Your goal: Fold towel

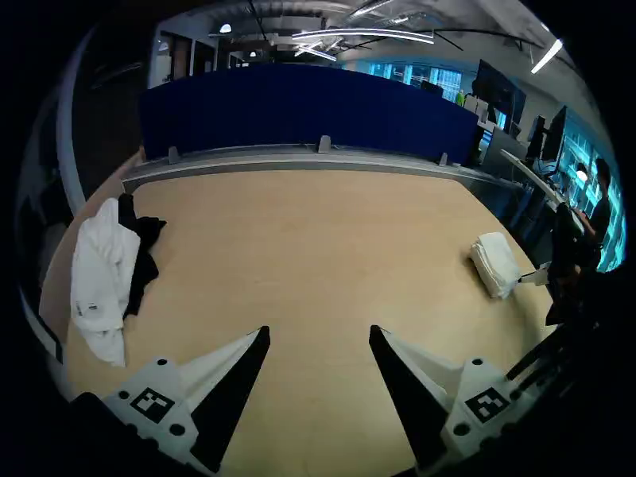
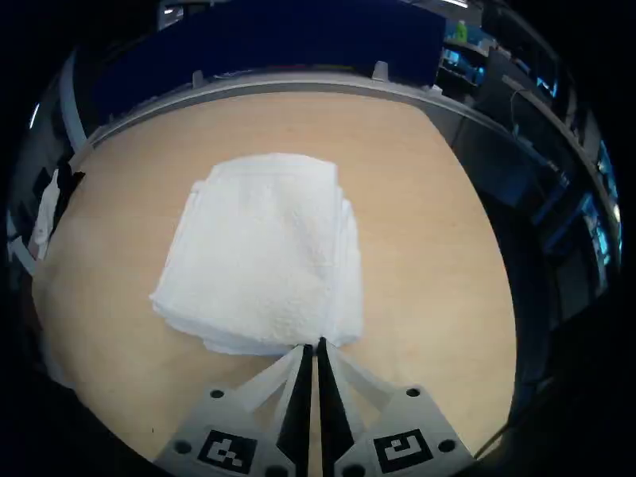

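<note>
No legible text, brand or number; square black-and-white coded markers (image 1: 153, 404) on the finger bases of the left gripper (image 1: 319, 328) and right gripper (image 2: 315, 343) bear patterns only; a small tag (image 1: 94, 306) on the crumpled white cloth (image 1: 99, 262), left of the left gripper, is too small to read.

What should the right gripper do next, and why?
Probably ease the right gripper back off the folded towel. The towel already lies in a neat stack on the table, and the gripper's jaws are closed at its near edge, so nothing seems left to fold here.
</note>
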